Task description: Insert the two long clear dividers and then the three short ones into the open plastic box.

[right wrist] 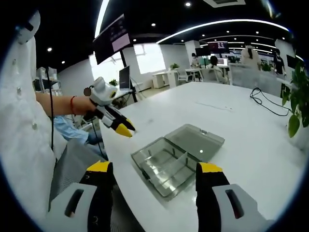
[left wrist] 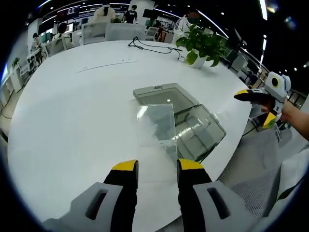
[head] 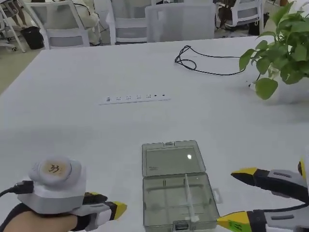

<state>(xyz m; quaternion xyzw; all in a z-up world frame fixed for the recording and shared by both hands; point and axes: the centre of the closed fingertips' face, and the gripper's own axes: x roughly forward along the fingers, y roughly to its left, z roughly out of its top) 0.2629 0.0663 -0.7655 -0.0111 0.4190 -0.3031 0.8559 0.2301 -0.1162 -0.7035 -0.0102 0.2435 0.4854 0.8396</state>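
The open clear plastic box (head: 159, 203) lies at the table's near edge, its lid (head: 170, 157) folded flat behind it. One long clear divider (head: 189, 198) stands lengthwise inside. Left of the box, my left gripper (head: 113, 205) is low over the table. In the left gripper view its jaws (left wrist: 158, 165) are narrowed onto the edges of a clear divider (left wrist: 155, 123), held up in front of the box (left wrist: 203, 130). My right gripper (head: 227, 198) hovers just right of the box, jaws wide open and nothing between them. In its own view the right gripper (right wrist: 154, 167) faces the box (right wrist: 164, 164) and the left gripper (right wrist: 123, 128).
A white power strip (head: 135, 98) lies mid-table, with a black cable (head: 203, 63) looped behind it. A potted plant (head: 285, 53) stands at the far right. Chairs (head: 125, 24) line the far side. The table's near edge runs just below the box.
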